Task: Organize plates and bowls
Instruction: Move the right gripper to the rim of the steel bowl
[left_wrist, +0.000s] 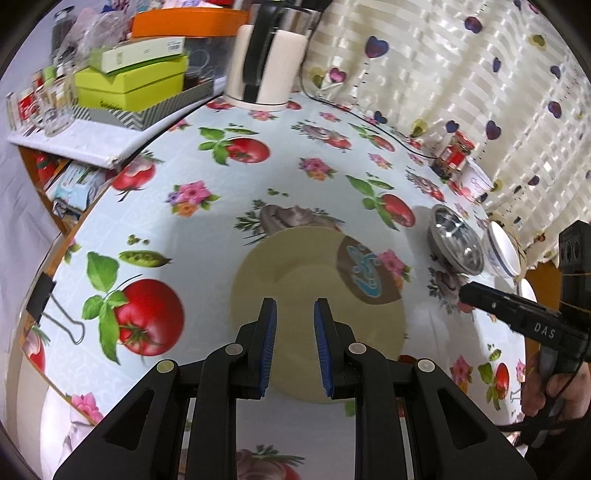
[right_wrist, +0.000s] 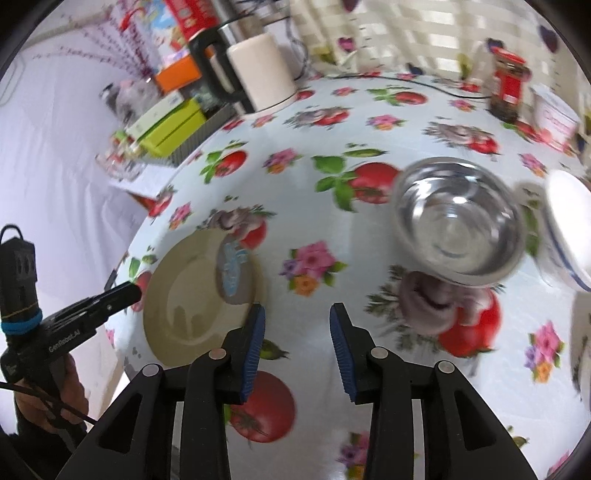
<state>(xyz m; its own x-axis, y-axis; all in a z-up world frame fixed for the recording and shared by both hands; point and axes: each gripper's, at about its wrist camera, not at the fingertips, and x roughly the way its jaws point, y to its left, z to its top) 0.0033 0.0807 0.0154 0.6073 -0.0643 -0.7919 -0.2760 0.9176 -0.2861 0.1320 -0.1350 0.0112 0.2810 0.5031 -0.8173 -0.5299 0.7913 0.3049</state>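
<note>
— Oilcloth, glossy, printed with tomatoes and flowers, covers the table (left_wrist: 207, 236). What's on it?
— A yellowish plate (left_wrist: 295, 280) carrying a small brown saucer (left_wrist: 365, 273); well to its right a steel bowl (right_wrist: 458, 221), and just beside that a white bowl (right_wrist: 569, 225), blurred.
— The tools?
— The left gripper (left_wrist: 294, 317) hangs over the plate, jaws apart, empty. The right gripper (right_wrist: 297, 325) is parted over bare cloth, gripping nothing.
— Behind?
— A kettle (left_wrist: 266, 55), stacked boxes (left_wrist: 129, 81) on a shelf, a heart-dotted curtain (left_wrist: 461, 74), perhaps a red jar (right_wrist: 509, 88).
</note>
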